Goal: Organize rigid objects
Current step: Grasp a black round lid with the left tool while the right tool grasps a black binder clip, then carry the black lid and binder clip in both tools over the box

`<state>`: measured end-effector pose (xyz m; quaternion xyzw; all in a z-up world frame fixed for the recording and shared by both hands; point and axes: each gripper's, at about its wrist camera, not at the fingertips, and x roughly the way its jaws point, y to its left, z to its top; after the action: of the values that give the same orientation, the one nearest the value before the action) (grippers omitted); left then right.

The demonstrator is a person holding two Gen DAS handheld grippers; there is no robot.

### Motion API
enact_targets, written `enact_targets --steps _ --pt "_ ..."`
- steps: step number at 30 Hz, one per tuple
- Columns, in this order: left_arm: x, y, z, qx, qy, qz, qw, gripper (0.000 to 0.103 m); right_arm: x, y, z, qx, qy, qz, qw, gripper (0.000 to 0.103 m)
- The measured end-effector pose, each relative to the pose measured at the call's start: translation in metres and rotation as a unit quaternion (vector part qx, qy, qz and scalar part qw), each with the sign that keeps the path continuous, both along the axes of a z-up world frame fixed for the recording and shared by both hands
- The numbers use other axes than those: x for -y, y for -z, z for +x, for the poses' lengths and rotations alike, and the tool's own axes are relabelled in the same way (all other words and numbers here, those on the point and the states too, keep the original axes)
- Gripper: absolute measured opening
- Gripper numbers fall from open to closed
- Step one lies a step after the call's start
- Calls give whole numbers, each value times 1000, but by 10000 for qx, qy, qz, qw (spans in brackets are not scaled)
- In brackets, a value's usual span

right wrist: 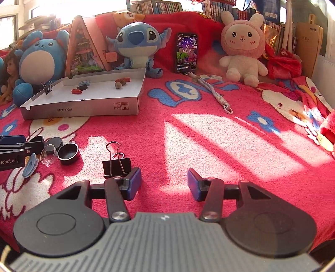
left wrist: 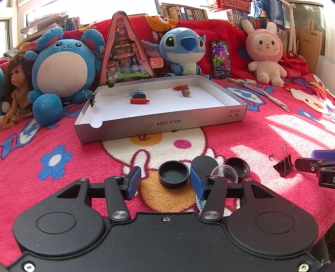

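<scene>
Below, round black cap (left wrist: 173, 174), fuzzy red blanket (left wrist: 62, 171)

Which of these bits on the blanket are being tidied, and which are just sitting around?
Being tidied:
- white box, already holding crayons, a nut and a cap
- black cap between the open left gripper fingers
- two more black caps
- clear lid
- binder clip beside the open right gripper
- blue clip

Just sitting around:
- plush toys
- doll
- phone
- books

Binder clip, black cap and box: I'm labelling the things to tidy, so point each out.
Binder clip (right wrist: 116, 166): right wrist view, on its black body.
Black cap (left wrist: 173, 174): left wrist view, on its hollow middle.
Box (left wrist: 167, 123): left wrist view, on its front wall.
</scene>
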<state>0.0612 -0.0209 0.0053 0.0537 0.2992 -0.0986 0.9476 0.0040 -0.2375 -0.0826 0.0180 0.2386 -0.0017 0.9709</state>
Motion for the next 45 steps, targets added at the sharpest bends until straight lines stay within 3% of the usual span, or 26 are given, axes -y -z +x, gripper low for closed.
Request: enact_targets --steps 6,19,24,25,27,29,45 --pt "0 2 2 -40 33 -75 10000 45 -17 -2 -8 176 -680 78 9975 64" --pt "-1 9 7 -13 -1 -226 9997 44 -30 3 8 192 -729 -148 9970 71" --pt "1 9 3 54 28 -143 9999 31 -32 5 10 222 -754 -211 9967 71" --pt "2 9 2 66 28 -118 9999 31 -32 5 10 229 -751 -214 9967 69" --pt "3 8 1 79 15 -104 9999 31 -34 5 10 227 -763 -259 9965 47" --pt "3 8 1 77 -5 -106 9999 31 -37 5 9 253 -791 -333 9960 37" --pt "-5 -15 12 51 -195 -239 9995 31 -47 -17 29 247 -806 -96 9964 37"
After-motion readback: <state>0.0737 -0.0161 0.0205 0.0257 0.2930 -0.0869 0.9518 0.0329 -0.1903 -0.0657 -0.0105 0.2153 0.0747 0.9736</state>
